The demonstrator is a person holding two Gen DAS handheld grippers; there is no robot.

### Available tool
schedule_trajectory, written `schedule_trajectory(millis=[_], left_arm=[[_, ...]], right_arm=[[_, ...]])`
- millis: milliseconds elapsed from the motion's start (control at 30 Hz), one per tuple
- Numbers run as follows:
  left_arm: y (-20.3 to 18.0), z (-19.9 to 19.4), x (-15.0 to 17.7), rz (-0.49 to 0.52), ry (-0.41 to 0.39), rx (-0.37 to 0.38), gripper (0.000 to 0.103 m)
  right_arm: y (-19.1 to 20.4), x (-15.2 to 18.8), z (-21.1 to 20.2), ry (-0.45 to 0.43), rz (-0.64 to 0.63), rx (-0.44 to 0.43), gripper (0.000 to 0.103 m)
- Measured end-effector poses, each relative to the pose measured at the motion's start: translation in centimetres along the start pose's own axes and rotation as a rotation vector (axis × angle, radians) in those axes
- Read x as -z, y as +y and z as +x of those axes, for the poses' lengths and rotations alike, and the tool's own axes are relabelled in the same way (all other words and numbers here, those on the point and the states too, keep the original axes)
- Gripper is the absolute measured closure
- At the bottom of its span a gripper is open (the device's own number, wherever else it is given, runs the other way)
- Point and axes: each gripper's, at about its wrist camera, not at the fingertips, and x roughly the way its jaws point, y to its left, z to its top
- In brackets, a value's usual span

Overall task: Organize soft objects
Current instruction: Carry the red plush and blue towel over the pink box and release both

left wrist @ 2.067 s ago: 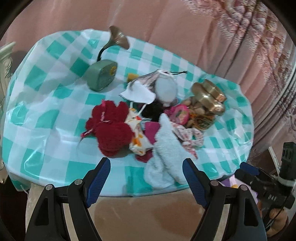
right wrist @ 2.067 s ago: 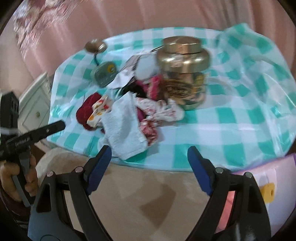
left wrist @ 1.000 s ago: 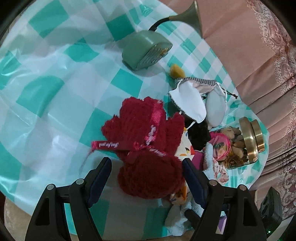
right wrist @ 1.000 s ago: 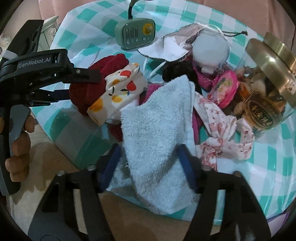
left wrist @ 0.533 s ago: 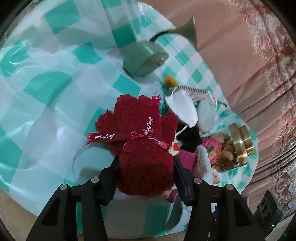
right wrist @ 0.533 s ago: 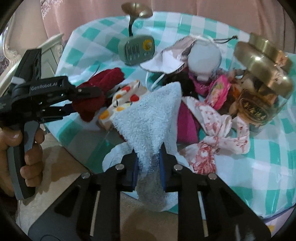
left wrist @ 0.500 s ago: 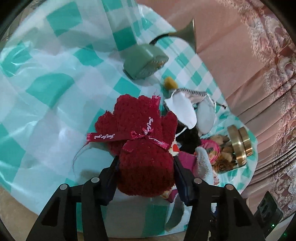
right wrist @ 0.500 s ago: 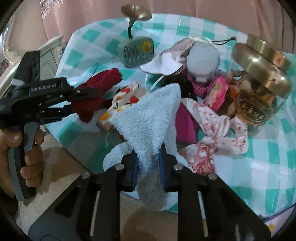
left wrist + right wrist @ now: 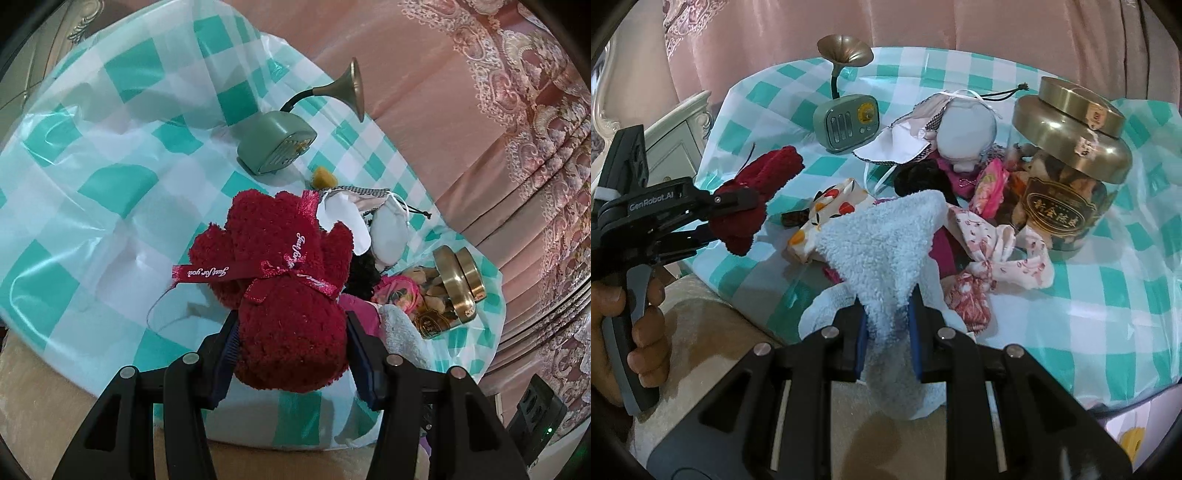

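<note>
My left gripper (image 9: 291, 354) is shut on a dark red plush toy (image 9: 284, 280) tied with a red ribbon, lifted a little off the checked tablecloth (image 9: 110, 184). In the right wrist view the same toy (image 9: 753, 192) hangs from the left gripper at the left, held by a hand (image 9: 631, 325). My right gripper (image 9: 886, 332) is shut on a pale blue towel (image 9: 882, 243), pulled up into a peak above the pile. Beside the towel lie a fruit-print cloth (image 9: 827, 210), a pink floral cloth (image 9: 993, 254), a black cloth (image 9: 919, 177) and a white mask (image 9: 897, 144).
A green radio with a brass horn (image 9: 846, 118) stands at the back of the table. A glass jar with a brass lid (image 9: 1067, 170) stands at the right. A white cabinet (image 9: 676, 136) is left of the table, pink curtains (image 9: 480, 110) behind it.
Both grippers have closed, the left on the red plush toy and the right on the blue towel, and both have lifted slightly with them.
</note>
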Motion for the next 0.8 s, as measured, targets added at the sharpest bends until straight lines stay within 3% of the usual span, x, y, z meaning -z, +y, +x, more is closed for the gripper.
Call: schedule_trajectory(millis=[567,800], left_arm=[[-3.2,-3.0,3.4,0.080,-0.016,-0.008,0.049],[-6.4,-4.5,5.5,0.178,-0.038,-0.010,0.049]], right_arm=[[-0.9,2.1,-3.6,-0.025,0.066,0.035,0.080],[-2.5,3.3,-6.2,-0.057,0.129,0.015,0.080]])
